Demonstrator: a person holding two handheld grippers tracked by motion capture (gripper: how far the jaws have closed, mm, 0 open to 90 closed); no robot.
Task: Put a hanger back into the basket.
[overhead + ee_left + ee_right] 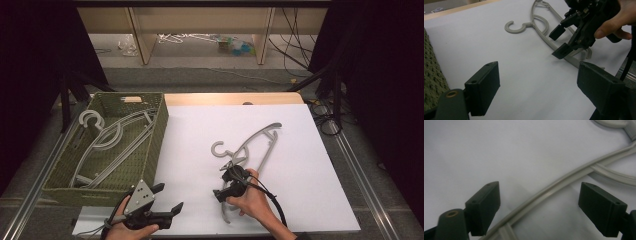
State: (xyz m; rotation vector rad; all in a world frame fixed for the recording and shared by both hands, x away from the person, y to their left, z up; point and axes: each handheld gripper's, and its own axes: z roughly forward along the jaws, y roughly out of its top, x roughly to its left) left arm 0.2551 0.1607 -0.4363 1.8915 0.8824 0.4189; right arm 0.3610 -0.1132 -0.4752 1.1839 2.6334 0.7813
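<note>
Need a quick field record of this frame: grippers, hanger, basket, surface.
right gripper: open, jaws straddling the arm of the grey hanger, not closed on it
left gripper: open, holds nothing, near the table's front edge beside the basket
grey hanger: lies flat on the white sheet, hook toward the basket
green basket: at table left, holds more hangers of the same kind
likely next move: right gripper probably closes on the hanger arm
</note>
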